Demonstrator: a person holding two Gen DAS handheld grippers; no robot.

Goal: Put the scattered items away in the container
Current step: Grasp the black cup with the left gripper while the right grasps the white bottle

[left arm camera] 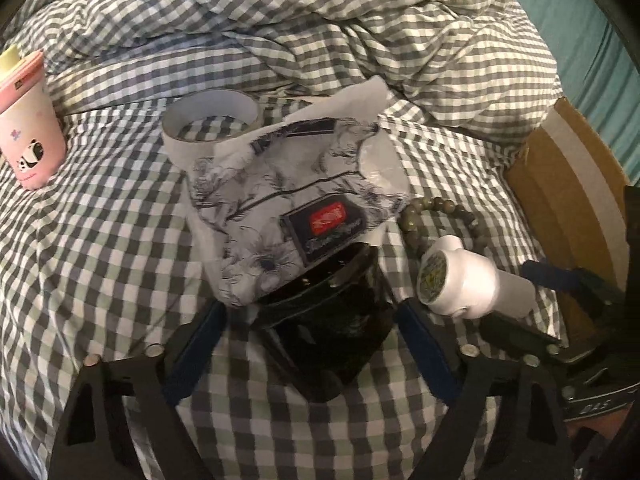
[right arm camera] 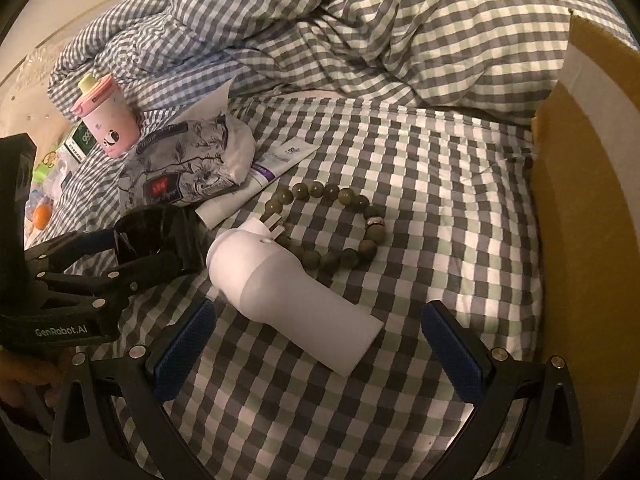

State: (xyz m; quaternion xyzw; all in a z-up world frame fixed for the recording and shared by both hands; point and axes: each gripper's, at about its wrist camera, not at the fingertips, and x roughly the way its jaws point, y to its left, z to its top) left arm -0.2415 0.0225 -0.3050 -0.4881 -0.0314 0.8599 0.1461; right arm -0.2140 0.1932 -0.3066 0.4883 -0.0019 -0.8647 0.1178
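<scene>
A glossy black object [left arm camera: 332, 332], perhaps sunglasses, lies on the checked bedsheet between the fingers of my left gripper [left arm camera: 312, 308]. Sheet shows between it and the left pad, so the jaws stand open. From the right wrist view, the left gripper [right arm camera: 132, 248] flanks the same black object [right arm camera: 160, 228]. My right gripper [right arm camera: 320, 312] is open, with a white bottle-shaped device [right arm camera: 288, 292] lying between its blue pads. The cardboard box [right arm camera: 580, 200] stands at the right edge. A green bead bracelet [right arm camera: 340, 220] lies beyond the white device [left arm camera: 472, 276].
A floral tissue pack [left arm camera: 288, 200] leans on a tape roll [left arm camera: 212, 120]. A pink panda cup [left arm camera: 28, 136] stands at the left. A white tube [right arm camera: 256, 176] lies under the pack. A bunched checked duvet [right arm camera: 360, 32] fills the back. Small colourful items [right arm camera: 42, 216] lie far left.
</scene>
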